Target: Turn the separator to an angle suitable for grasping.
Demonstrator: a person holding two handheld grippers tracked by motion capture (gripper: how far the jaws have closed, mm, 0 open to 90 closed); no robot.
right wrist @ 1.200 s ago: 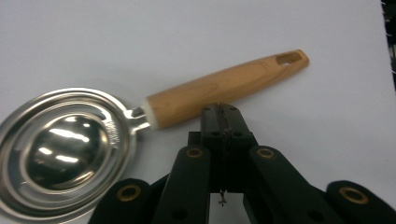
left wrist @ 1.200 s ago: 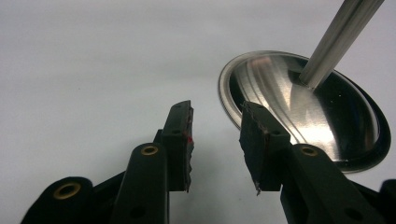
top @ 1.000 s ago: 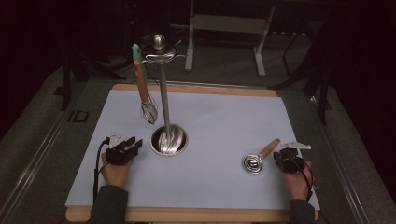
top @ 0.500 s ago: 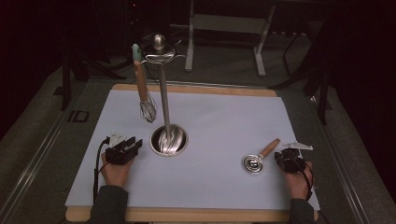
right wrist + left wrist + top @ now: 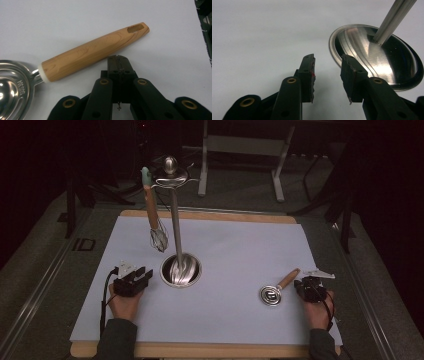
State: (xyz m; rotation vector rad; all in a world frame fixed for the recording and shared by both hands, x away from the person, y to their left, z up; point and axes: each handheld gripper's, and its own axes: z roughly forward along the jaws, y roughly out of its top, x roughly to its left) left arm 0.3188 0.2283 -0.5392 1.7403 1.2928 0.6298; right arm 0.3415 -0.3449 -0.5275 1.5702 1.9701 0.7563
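Standing: steel rack (image 5: 173,215) between grippers, whisk (image 5: 156,227) hung
Right gripper (image 5: 117,58): jaws pressed together, empty, beside egg separator handle (image 5: 95,51)
Left gripper (image 5: 327,72): part-open, empty, near base (image 5: 362,52)

No change is seen: the left gripper (image 5: 134,279) and right gripper (image 5: 309,287) have been kept in place.
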